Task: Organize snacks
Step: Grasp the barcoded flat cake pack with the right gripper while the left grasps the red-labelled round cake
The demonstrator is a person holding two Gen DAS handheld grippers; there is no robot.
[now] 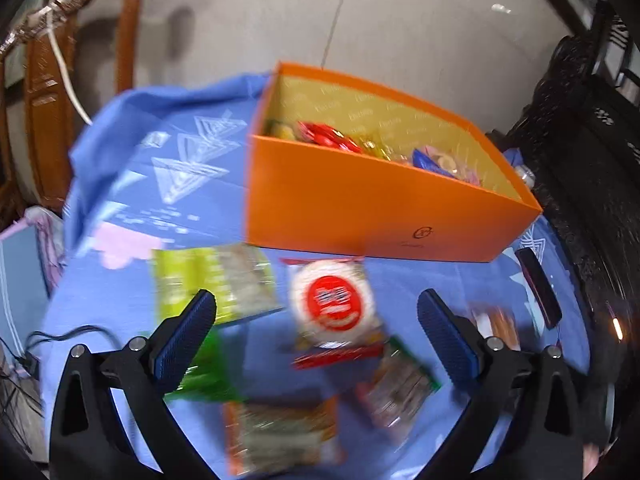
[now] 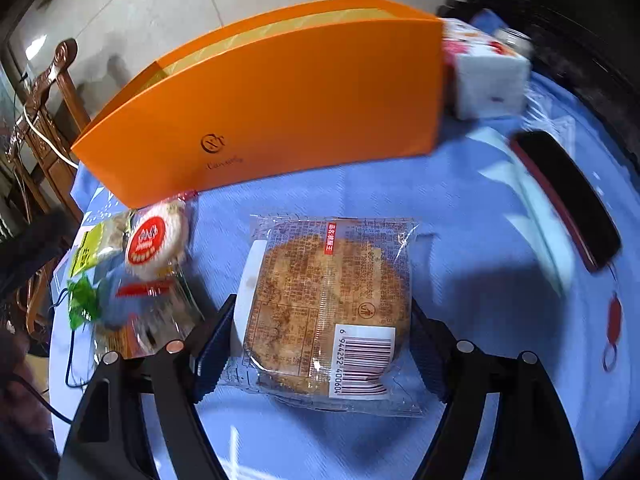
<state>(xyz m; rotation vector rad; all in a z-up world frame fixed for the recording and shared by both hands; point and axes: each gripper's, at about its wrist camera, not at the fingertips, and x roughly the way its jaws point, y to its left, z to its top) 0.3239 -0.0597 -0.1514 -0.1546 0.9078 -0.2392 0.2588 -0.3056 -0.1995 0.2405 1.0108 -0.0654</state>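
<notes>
Both tools share one build. The left gripper [image 1: 318, 330] has matte black, curved plastic arms branching into linkages, each joint pinned by a round silver screw head. Its fingers [image 1: 188, 344] carry dark blue pads with a fine ribbed texture. The right gripper [image 2: 322, 354] looks identical: black arms, silver pivots, ribbed blue pads [image 2: 214, 354].

The pastry packet [image 2: 326, 308] bears a barcode numbered 6 944252 400604. The orange box [image 2: 280, 108] carries a round emblem; its wording below is illegible.
</notes>
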